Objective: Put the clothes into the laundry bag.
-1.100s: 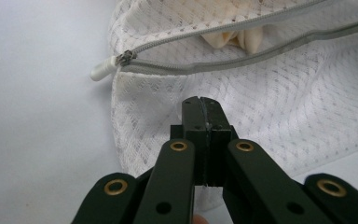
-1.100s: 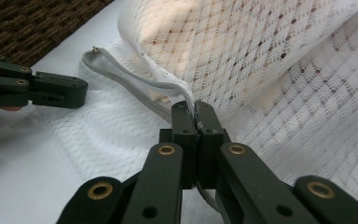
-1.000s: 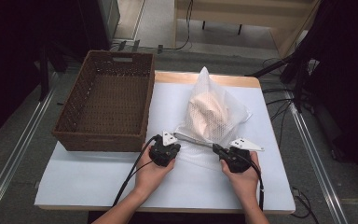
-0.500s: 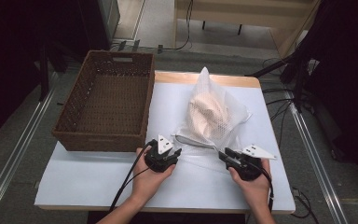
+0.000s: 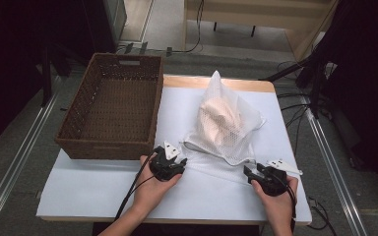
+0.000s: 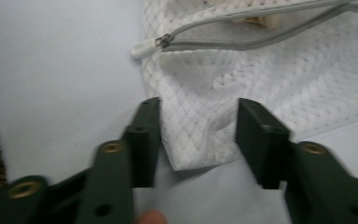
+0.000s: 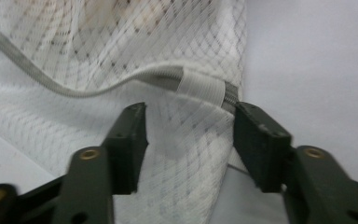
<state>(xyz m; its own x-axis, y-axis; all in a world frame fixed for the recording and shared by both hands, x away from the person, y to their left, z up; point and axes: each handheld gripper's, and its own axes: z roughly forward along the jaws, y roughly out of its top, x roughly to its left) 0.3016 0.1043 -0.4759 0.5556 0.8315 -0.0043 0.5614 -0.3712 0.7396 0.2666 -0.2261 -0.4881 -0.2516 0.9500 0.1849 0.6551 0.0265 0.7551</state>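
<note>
Nearest to me, my two hands rest on the front part of the desk (image 5: 93, 196), each with one gripper. My left gripper (image 5: 170, 158) is at the near left corner of the white mesh bag (image 5: 226, 123), and my right gripper (image 5: 252, 173) is at the near right corner. The bag lies in front of both, a little away from me, and its near edge runs from left to right between my two hands. This is the relation that matters: the long near edge joins the two grippers, so each hand is near its own corner and neither is closer than the other.

In the left gripper view, my left fingers (image 6: 144, 135) have just been closing a little, but they are released. The bag corner lies between them, touching neither pad. The zipper pull (image 6: 144, 47) is just beyond, on the left end of the zipper. In the right gripper view, my right fingers (image 7: 130, 140) have just been opening. They stand apart, with mesh between them and the zipper end (image 7: 200, 88) just ahead.

Further away, the bag rises up, holding something pale inside. To its left stands the brown wicker basket (image 5: 152, 113), empty.
</note>
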